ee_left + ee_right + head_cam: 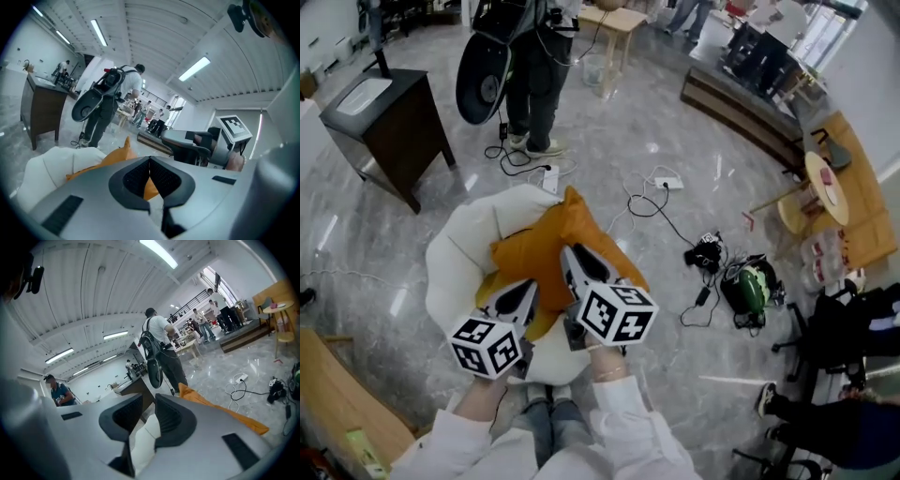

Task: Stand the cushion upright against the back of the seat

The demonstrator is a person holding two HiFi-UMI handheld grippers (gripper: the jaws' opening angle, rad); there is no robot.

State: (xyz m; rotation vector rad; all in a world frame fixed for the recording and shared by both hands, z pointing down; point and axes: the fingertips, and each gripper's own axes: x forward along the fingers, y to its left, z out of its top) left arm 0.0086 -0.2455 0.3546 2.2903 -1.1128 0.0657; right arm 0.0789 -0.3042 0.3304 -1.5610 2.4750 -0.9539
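An orange cushion (548, 246) leans in the white round seat (459, 246), one corner pointing up toward the seat's back. My left gripper (528, 287) hovers over the cushion's near left edge, and its jaws are shut with nothing held. My right gripper (571, 253) is over the cushion's middle, jaws a little apart and holding nothing. In the left gripper view the left gripper (150, 161) points at the cushion (101, 160) and the seat (49, 164). In the right gripper view the right gripper (149, 403) shows only white seat (143, 441) in its gap, with the cushion (220, 409) to its right.
A person (532, 66) carrying a black round bag stands just beyond the seat. A dark cabinet (389, 122) stands at the far left. Cables and a power strip (667, 183) lie on the marble floor to the right, with tools (750, 286) and a round wooden table (825, 183) further right.
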